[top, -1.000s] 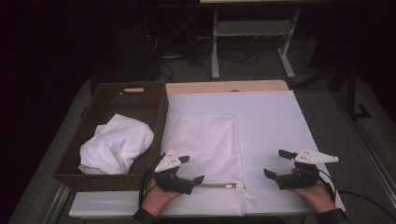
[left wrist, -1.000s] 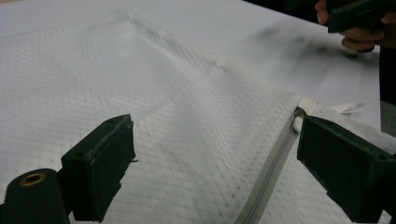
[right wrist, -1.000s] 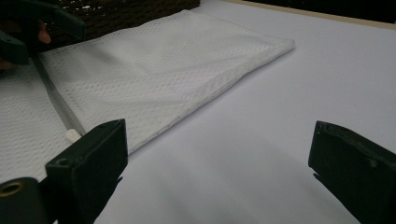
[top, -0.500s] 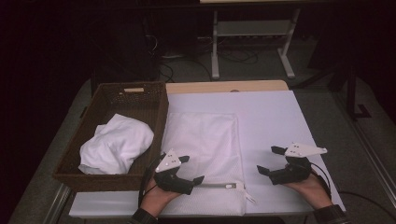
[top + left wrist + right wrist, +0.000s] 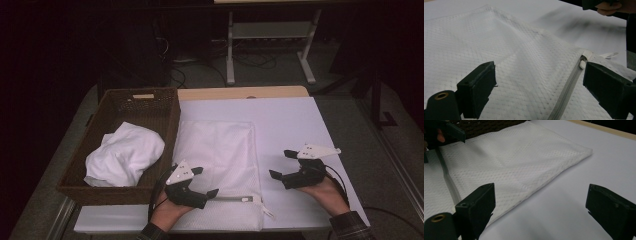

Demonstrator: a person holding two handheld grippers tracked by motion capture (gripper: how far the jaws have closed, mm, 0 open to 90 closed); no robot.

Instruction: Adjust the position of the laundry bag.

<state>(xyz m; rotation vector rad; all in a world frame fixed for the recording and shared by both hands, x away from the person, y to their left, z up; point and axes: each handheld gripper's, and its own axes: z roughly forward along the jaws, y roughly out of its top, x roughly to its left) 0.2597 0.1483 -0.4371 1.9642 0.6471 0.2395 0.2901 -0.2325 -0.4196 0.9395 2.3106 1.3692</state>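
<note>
Two grippers work at a table covered by a white sheet, with a strip of bare wood along its far edge. Beyond it the room is dark; a pale metal stand and loose cables sit on the floor.

A wicker basket occupies the table's left side and holds a bundled white cloth. Just beside the basket a white mesh bag lies flat, its zipper running along the near edge (closed, as far as the left gripper view shows).

Left gripper: jaws wide apart, clamped on nothing. It sits over the bag's near left portion; in its own view the gripper straddles the mesh, with the zipper passing close to one jaw. Whether the jaws touch the fabric cannot be told.

Right gripper: jaws wide apart, empty. It is held above the bare sheet, right of the bag and clear of it; its own view shows the gripper facing the bag's edge.
</note>
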